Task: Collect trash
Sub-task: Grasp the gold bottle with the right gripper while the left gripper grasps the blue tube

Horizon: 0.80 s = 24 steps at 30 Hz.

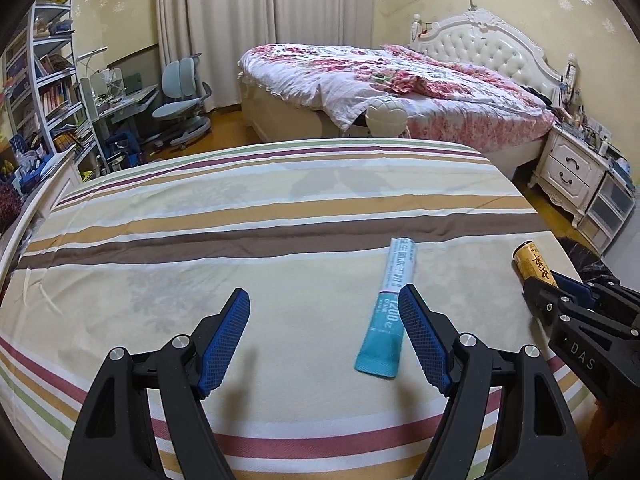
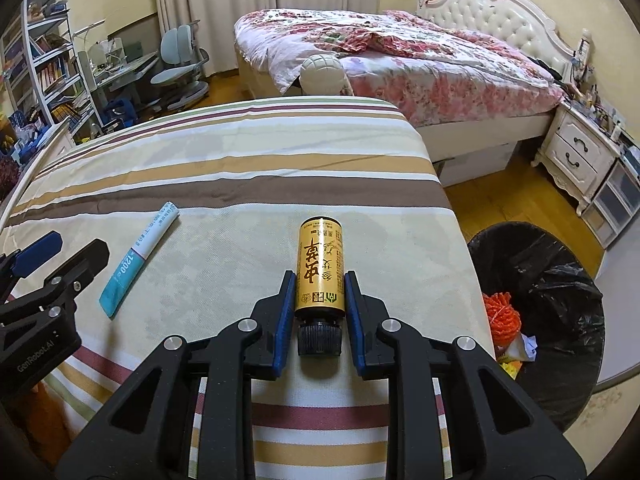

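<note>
both grippers are seen over a striped bedsheet [image 2: 240, 184]. right gripper [image 2: 320, 292] is closed narrowly on a gold bottle [image 2: 320, 268], which lies on its side with its black cap [image 2: 319, 338] toward the camera; the blue pads [image 2: 286, 320] are pressed to its lower sides. in the left wrist view only the bottle's far end [image 1: 534, 262] is shown, the rest being hidden behind the right gripper's black frame. left gripper [image 1: 324, 304] is held wide with nothing between its fingers, tilted down over the sheet; a teal and white sachet [image 1: 390, 308] lies flat just inside its right-hand finger, which partly covers the sachet's edge. whether they touch cannot be told. the sachet's print is too small to be read. a black-lined trash bin [image 2: 560, 280] is seen on the floor beside the bed, cut off partly by the mattress edge, with orange netting [image 2: 502, 316] and crumpled scraps inside.
</note>
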Each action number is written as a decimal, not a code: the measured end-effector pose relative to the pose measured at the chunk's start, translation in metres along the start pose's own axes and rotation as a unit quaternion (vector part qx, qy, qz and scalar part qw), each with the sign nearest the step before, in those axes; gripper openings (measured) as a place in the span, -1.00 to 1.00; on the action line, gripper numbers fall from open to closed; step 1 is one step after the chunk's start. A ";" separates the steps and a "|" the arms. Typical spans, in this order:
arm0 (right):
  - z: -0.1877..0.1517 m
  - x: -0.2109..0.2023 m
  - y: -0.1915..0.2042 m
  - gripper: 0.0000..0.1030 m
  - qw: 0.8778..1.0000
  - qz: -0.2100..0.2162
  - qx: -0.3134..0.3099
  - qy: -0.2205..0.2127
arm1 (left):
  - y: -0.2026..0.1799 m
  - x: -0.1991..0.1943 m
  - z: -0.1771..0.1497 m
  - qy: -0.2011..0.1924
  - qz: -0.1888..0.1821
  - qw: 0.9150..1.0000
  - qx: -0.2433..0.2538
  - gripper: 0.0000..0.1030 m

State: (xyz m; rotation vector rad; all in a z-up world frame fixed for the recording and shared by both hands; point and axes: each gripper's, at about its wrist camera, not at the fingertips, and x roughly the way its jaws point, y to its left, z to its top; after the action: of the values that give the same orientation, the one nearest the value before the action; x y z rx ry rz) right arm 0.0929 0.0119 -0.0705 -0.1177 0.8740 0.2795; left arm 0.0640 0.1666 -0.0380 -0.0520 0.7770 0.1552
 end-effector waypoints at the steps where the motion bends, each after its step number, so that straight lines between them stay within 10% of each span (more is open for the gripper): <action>1: 0.000 0.000 -0.002 -0.54 1.000 0.001 0.002 -0.001 | -0.004 0.003 0.002 0.003 -0.002 1.000 0.006 0.45; 7: -0.001 0.000 -0.008 -0.54 1.000 0.007 0.008 -0.003 | -0.018 0.017 0.005 0.033 -0.015 0.999 0.027 0.42; 18: -0.004 -0.002 -0.008 -0.54 1.000 0.008 0.008 -0.004 | -0.020 0.017 -0.002 0.048 -0.036 0.997 0.043 -0.61; 24: -0.008 -0.006 -0.007 -0.54 1.000 0.010 0.008 -0.007 | -0.016 0.009 -0.004 0.038 -0.042 0.998 0.033 -0.63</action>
State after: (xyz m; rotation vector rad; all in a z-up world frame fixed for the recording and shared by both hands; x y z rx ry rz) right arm 0.0849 0.0022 -0.0708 -0.0920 0.8643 0.2925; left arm 0.0698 0.1510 -0.0472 -0.0285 0.8529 0.0489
